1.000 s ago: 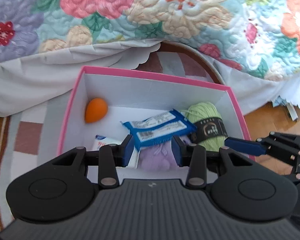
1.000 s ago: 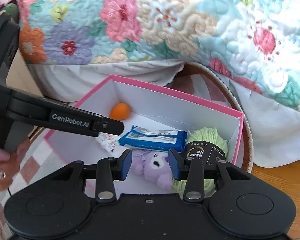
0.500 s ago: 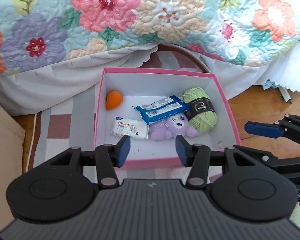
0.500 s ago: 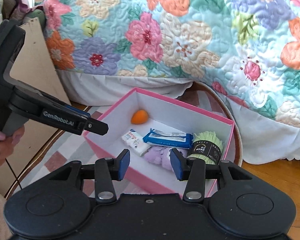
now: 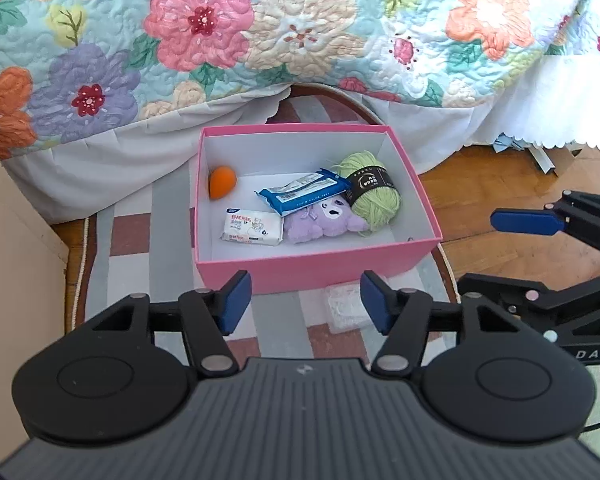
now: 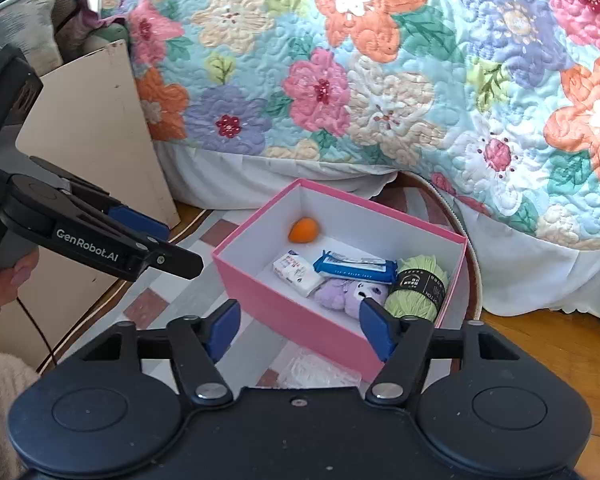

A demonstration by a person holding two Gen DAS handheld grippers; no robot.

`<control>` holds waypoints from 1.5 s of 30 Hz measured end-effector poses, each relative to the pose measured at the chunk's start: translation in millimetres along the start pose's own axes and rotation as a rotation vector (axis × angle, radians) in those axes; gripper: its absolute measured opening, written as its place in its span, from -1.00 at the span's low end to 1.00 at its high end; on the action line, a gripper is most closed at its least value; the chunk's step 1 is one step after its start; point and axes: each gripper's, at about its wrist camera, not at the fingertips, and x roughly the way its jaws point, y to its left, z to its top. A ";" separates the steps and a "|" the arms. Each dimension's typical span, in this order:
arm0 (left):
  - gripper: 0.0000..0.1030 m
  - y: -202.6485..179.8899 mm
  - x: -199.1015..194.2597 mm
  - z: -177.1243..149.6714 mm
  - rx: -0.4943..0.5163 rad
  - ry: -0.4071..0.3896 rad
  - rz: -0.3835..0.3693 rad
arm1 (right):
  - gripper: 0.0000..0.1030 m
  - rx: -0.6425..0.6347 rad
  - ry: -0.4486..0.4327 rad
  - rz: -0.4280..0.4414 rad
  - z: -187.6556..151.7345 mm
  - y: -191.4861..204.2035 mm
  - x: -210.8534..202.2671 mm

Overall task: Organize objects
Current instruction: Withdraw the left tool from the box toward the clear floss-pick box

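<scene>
Ahead of and below both grippers, the pink box (image 5: pixel 316 268) sits on the striped rug (image 5: pixel 132 236), holding an orange sponge (image 5: pixel 221 182), tissue pack (image 5: pixel 252 231), blue wipes packet (image 5: pixel 304 196), purple plush (image 5: pixel 324 222) and green yarn (image 5: pixel 374 194). My left gripper (image 5: pixel 305 304) and right gripper (image 6: pixel 298 334) have just been opening, jaws apart, nothing between them. A clear plastic piece (image 5: pixel 342 306) lies just before the box; I judge it next: approach low, straddle it, close gently.

The box (image 5: pixel 324 268) is pink outside and white inside. The yarn (image 5: pixel 374 200) is green, the ball (image 5: pixel 221 182) orange, the toy (image 5: pixel 322 220) purple, maybe a bear. The quilt (image 5: pixel 260 28) has big colourful flowers.
</scene>
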 end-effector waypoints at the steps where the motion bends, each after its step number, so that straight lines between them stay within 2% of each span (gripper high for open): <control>1: 0.18 -1.3 -2.6 -3.1 0.005 -0.005 0.004 | 0.48 -0.001 0.001 -0.001 -1.7 2.0 -2.5; 9: 0.28 -1.2 -5.5 -24.2 -0.004 0.016 -0.003 | 0.77 0.008 0.023 0.018 -19.3 13.2 -10.1; 11: 0.38 -0.9 -4.4 -29.7 -0.005 0.021 -0.007 | 0.86 0.011 0.025 0.022 -24.1 14.8 -10.8; 14: 0.42 0.4 1.6 -39.1 -0.018 0.033 -0.015 | 0.92 0.023 0.032 0.031 -33.8 15.7 -8.3; 22: 0.43 7.0 31.9 -60.7 -0.057 0.067 -0.027 | 0.93 0.078 0.043 0.031 -58.2 16.4 10.9; 27: 0.44 6.7 36.5 -68.5 -0.061 0.037 -0.053 | 0.93 0.018 0.039 0.012 -62.4 28.4 17.6; 31: 0.68 2.1 42.1 -70.9 -0.055 0.002 -0.063 | 0.93 -0.029 0.020 0.003 -69.8 34.8 24.8; 34: 0.75 0.1 55.4 -73.5 -0.053 0.001 -0.097 | 0.93 -0.036 -0.005 -0.034 -82.6 35.4 38.0; 36: 0.75 -2.2 68.7 -75.9 -0.043 0.024 -0.118 | 0.93 -0.049 -0.016 -0.068 -90.7 35.0 48.0; 39: 0.76 -4.6 88.8 -81.1 -0.045 0.042 -0.099 | 0.93 -0.080 -0.020 -0.122 -101.9 34.3 63.4; 45: 0.76 0.5 114.3 -87.8 -0.091 0.012 -0.111 | 0.93 -0.085 0.008 -0.107 -114.1 29.0 86.5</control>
